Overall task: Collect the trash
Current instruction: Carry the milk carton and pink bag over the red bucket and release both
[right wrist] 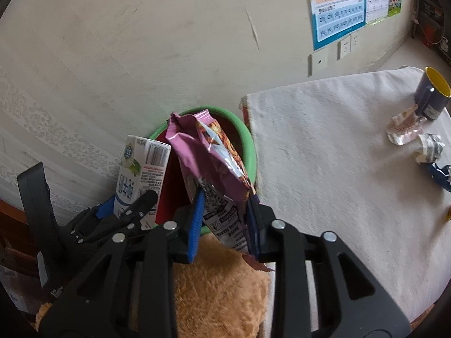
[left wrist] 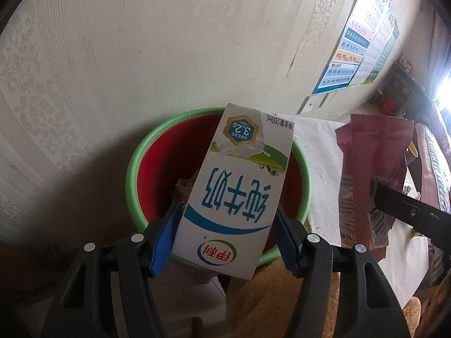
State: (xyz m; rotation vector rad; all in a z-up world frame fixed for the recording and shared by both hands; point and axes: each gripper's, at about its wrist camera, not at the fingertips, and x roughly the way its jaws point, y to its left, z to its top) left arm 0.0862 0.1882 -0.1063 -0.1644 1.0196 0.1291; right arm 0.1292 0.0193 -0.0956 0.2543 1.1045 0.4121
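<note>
My left gripper [left wrist: 225, 236] is shut on a white and blue milk carton [left wrist: 236, 194], held upside down above the red bin with a green rim [left wrist: 132, 169]. The carton also shows in the right wrist view [right wrist: 141, 169]. My right gripper [right wrist: 225, 214] is shut on a pink snack wrapper [right wrist: 208, 157], held over the same bin [right wrist: 248, 140]; the wrapper shows at the right of the left wrist view [left wrist: 366, 163]. Some brownish trash lies inside the bin.
The bin stands against a pale wall beside a table with a white cloth [right wrist: 324, 146]. On the table lie a dark mug with yellow inside [right wrist: 431, 93], a clear wrapper [right wrist: 403, 129] and crumpled scraps [right wrist: 428, 149]. An orange furry thing [right wrist: 220, 287] lies below my grippers.
</note>
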